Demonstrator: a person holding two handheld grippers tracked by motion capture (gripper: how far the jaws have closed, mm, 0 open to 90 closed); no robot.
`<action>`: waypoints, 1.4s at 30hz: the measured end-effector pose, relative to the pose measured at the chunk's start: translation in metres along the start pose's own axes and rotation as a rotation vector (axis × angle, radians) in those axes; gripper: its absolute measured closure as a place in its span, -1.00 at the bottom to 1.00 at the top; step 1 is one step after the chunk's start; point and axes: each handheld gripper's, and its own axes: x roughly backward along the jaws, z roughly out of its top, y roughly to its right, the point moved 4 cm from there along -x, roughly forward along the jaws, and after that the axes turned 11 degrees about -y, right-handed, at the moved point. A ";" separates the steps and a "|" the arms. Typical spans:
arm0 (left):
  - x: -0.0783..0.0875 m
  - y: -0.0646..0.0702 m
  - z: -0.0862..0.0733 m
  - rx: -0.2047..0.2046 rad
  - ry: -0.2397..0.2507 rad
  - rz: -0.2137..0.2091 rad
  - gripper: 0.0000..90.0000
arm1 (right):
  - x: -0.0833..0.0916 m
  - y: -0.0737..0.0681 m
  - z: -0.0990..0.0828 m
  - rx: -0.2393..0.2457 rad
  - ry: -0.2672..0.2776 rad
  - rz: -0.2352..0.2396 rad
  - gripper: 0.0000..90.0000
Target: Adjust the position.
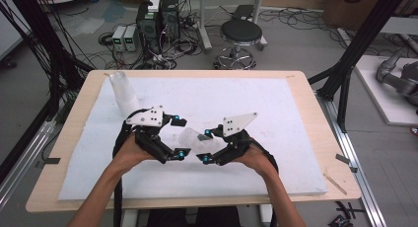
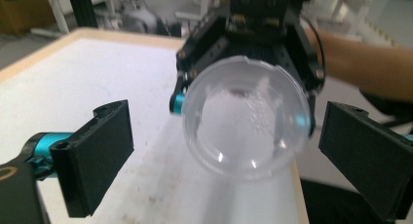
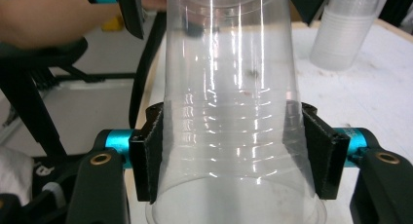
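One clear cup (image 3: 234, 112), held level above the tabletop (image 1: 207, 96): your right gripper (image 3: 234, 156) is clamped on it near the rim, your left gripper (image 2: 224, 151) spread wide around its base (released, likely so the right carries it alone).

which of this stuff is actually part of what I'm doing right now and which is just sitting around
In the job: clear plastic cup, clamped in the right gripper; left gripper, jaws open around the cup's end.
Lying about: stack of cups on the table; stool; computer towers.
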 end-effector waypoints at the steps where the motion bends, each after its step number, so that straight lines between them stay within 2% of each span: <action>1: 0.001 0.000 0.000 -0.004 -0.038 0.000 -0.87 | 0.002 0.000 0.000 0.002 -0.023 -0.003 -0.20; 6: -0.002 0.001 0.000 -0.040 -0.275 -0.007 -0.87 | 0.010 0.001 0.007 -0.013 -0.147 -0.031 -0.20; 9: -0.006 0.001 -0.001 -0.054 -0.389 -0.016 -0.87 | 0.011 0.000 0.011 -0.006 -0.230 -0.023 -0.20; 12: -0.008 -0.002 -0.001 -0.063 -0.468 -0.008 -0.83 | 0.010 -0.001 0.013 0.000 -0.328 -0.020 -0.20; 18: -0.009 -0.007 -0.003 -0.031 -0.584 -0.011 -0.83 | 0.005 -0.003 0.016 0.022 -0.508 -0.013 -0.20; 22: -0.011 -0.008 -0.004 -0.022 -0.626 -0.035 -0.83 | 0.002 -0.003 0.018 0.027 -0.573 -0.014 -0.20; 28: -0.016 -0.008 -0.004 -0.022 -0.643 -0.034 -0.83 | 0.001 -0.002 0.020 0.034 -0.591 -0.013 -0.19; 34: -0.027 -0.007 -0.003 -0.044 -0.683 -0.049 -0.79 | -0.002 -0.002 0.019 0.040 -0.599 -0.013 -0.19; 42: -0.033 -0.007 0.001 -0.053 -0.672 -0.066 -0.61 | -0.004 -0.001 0.017 0.029 -0.628 -0.013 -0.19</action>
